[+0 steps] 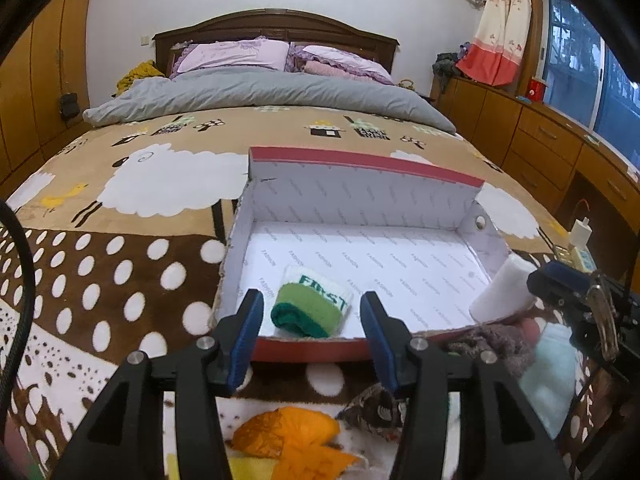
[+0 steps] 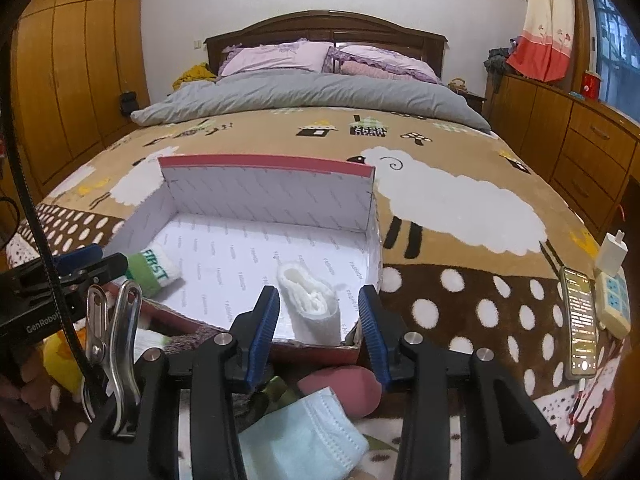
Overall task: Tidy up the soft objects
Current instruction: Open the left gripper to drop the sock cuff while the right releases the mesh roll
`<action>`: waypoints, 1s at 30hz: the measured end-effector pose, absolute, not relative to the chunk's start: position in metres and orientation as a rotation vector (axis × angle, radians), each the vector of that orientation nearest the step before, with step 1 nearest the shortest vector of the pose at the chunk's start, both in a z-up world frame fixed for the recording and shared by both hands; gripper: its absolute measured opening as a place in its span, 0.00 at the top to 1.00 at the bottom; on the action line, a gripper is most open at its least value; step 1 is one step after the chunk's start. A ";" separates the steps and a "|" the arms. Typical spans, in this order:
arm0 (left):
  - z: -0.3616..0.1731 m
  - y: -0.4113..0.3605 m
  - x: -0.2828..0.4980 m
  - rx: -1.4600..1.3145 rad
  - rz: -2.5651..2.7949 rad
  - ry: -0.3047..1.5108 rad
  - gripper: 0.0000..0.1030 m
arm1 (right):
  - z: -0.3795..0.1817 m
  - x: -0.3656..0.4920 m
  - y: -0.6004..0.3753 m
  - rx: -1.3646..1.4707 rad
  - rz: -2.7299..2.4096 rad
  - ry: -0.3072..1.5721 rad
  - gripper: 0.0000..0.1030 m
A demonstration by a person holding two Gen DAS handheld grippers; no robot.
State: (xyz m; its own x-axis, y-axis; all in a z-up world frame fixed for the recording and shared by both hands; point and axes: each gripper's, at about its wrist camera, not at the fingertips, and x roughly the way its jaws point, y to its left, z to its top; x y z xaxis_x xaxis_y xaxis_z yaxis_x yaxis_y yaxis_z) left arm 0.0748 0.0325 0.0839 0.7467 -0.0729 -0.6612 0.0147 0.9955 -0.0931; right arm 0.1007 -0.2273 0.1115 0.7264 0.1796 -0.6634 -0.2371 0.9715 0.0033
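Observation:
An open red shoebox (image 1: 360, 196) (image 2: 260, 200) with a white lining stands on the bed. A rolled green-and-white sock marked FIRST (image 1: 312, 306) (image 2: 158, 270) lies in its near left corner. A rolled white sock (image 1: 502, 294) (image 2: 316, 306) lies in its near right corner. My left gripper (image 1: 312, 340) is open and empty, just in front of the green sock. My right gripper (image 2: 318, 332) is open and empty, just in front of the white sock. A light blue face mask (image 2: 304, 436), a pink soft item (image 2: 344, 390) and a grey-brown knit item (image 1: 492, 342) lie before the box.
The box sits on a brown sheep-patterned blanket (image 1: 132, 216). A phone (image 2: 580, 320), a power strip (image 2: 614, 300) and a charger (image 2: 610, 254) lie at the bed's right edge. A metal clip (image 2: 112, 340) hangs at the left. Wardrobes stand left, drawers right.

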 end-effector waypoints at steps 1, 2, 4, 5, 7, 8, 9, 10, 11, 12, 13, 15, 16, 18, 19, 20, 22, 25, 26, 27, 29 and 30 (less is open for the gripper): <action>0.085 0.033 0.072 -0.085 -0.048 0.724 0.49 | 0.114 0.098 -0.227 -0.080 0.235 0.721 0.59; 0.087 0.034 0.070 -0.087 -0.048 0.723 0.49 | 0.115 0.096 -0.226 -0.079 0.239 0.721 0.59; 0.089 0.036 0.064 -0.089 -0.049 0.722 0.48 | 0.119 0.091 -0.225 -0.074 0.251 0.721 0.59; 0.090 0.037 0.061 -0.088 -0.048 0.724 0.48 | 0.120 0.088 -0.225 -0.073 0.258 0.722 0.59; 0.091 0.038 0.055 -0.082 -0.047 0.730 0.47 | 0.122 0.082 -0.224 -0.070 0.268 0.724 0.59; 0.092 0.039 0.052 -0.078 -0.047 0.733 0.47 | 0.123 0.079 -0.223 -0.068 0.272 0.725 0.59; 0.092 0.039 0.048 -0.073 -0.050 0.736 0.46 | 0.123 0.076 -0.223 -0.064 0.277 0.727 0.59; 0.092 0.040 0.045 -0.071 -0.051 0.738 0.46 | 0.124 0.073 -0.223 -0.059 0.283 0.730 0.59; 0.092 0.041 0.042 -0.072 -0.052 0.738 0.46 | 0.124 0.070 -0.223 -0.054 0.288 0.733 0.59; 0.092 0.042 0.038 -0.074 -0.053 0.740 0.46 | 0.124 0.068 -0.223 -0.049 0.291 0.738 0.59; 0.092 0.043 0.035 -0.076 -0.052 0.741 0.46 | 0.124 0.064 -0.223 -0.045 0.294 0.742 0.59; 0.092 0.046 0.029 -0.085 -0.053 0.744 0.46 | 0.124 0.058 -0.225 -0.038 0.295 0.749 0.59; 0.091 0.048 0.026 -0.090 -0.055 0.746 0.46 | 0.124 0.054 -0.226 -0.033 0.296 0.751 0.59; 0.091 0.050 0.020 -0.095 -0.059 0.751 0.46 | 0.124 0.049 -0.228 -0.024 0.300 0.756 0.59; 0.091 0.050 0.016 -0.094 -0.061 0.754 0.46 | 0.123 0.046 -0.229 -0.018 0.302 0.760 0.59; 0.091 0.051 0.013 -0.091 -0.062 0.755 0.46 | 0.123 0.043 -0.229 -0.015 0.304 0.763 0.59; 0.090 0.052 0.006 -0.085 -0.060 0.761 0.46 | 0.121 0.037 -0.230 -0.006 0.311 0.770 0.59; 0.087 0.054 -0.005 -0.079 -0.059 0.769 0.46 | 0.119 0.027 -0.230 0.009 0.327 0.777 0.59; 0.085 0.055 -0.008 -0.078 -0.059 0.773 0.46 | 0.118 0.024 -0.230 0.011 0.331 0.777 0.59; 0.084 0.056 -0.011 -0.078 -0.059 0.777 0.46 | 0.118 0.023 -0.230 0.011 0.332 0.777 0.59; 0.081 0.059 -0.016 -0.075 -0.055 0.783 0.46 | 0.118 0.018 -0.229 0.009 0.337 0.776 0.59; 0.080 0.060 -0.018 -0.075 -0.053 0.787 0.46 | 0.118 0.015 -0.228 0.008 0.339 0.775 0.59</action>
State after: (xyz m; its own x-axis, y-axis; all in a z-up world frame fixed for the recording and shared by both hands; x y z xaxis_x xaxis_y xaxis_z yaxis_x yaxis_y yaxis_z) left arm -0.0183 0.0605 0.0795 0.7051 -0.0753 -0.7051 0.0194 0.9960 -0.0870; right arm 0.0151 -0.2282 0.1178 0.6631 0.3033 -0.6844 -0.2975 0.9457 0.1308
